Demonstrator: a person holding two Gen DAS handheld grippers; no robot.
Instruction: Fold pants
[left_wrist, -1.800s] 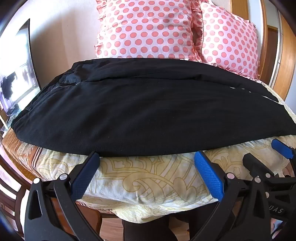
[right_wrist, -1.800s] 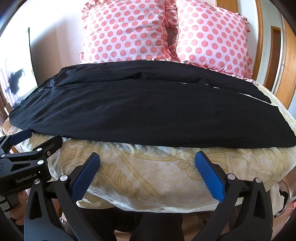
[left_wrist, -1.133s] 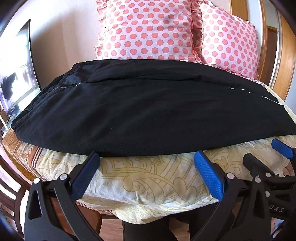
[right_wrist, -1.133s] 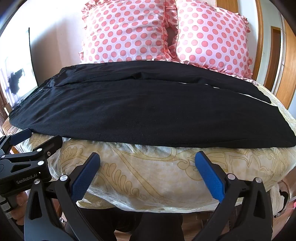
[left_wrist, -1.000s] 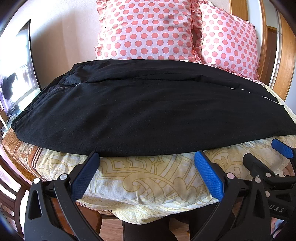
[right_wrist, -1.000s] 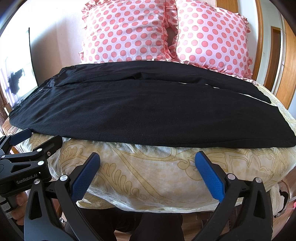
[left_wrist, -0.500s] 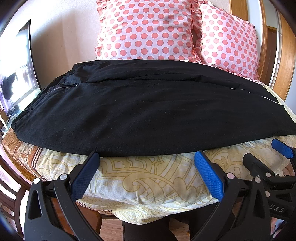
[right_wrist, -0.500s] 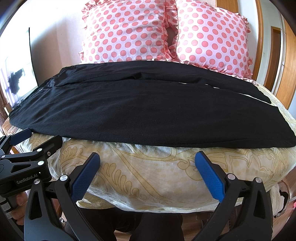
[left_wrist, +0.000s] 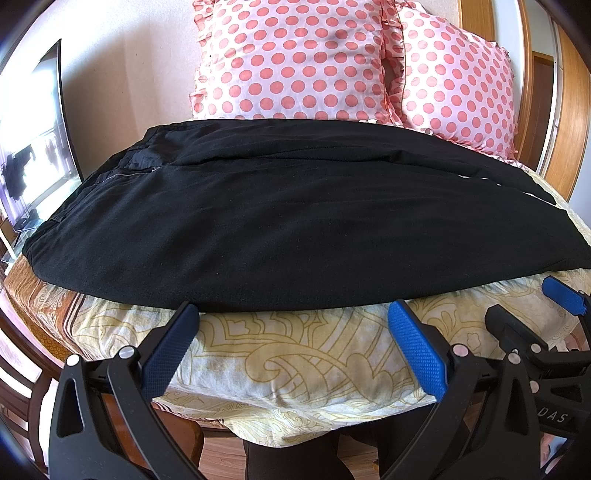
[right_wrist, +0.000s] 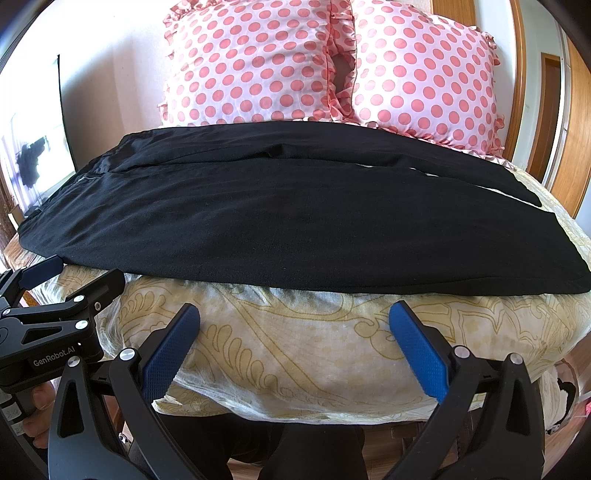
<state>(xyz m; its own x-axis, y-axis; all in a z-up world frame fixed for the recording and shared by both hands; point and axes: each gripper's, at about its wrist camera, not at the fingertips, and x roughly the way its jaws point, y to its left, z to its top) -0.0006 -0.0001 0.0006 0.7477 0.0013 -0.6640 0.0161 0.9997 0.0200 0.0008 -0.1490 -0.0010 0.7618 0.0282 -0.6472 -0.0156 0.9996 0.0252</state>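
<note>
We have the black pants (left_wrist: 295, 221) spread flat and lengthwise across the bed, on the yellow patterned bedspread (left_wrist: 303, 354), with the waistband and zipper end toward our left and the leg hems running out to our right. One leg lies nearer us and the other behind it, a thin gap showing between them toward the hem end, so they are laid out for a first fold and no fold looks made yet.

We hold the left gripper (left_wrist: 293, 343) low at the near bed edge, its blue pads spread wide apart with nothing between them; the left pad tip sits just at the pants' near hemline, though we cannot tell if it touches. The right gripper (right_wrist: 295, 343) is likewise wide open and empty, a little further short of the cloth, over bare bedspread. We judge this side-by-side stance is meant to let each claw take the near edge at its own spot.

Two pink polka-dot pillows (right_wrist: 332, 62) stand upright behind the pants, well clear of the work.
</note>
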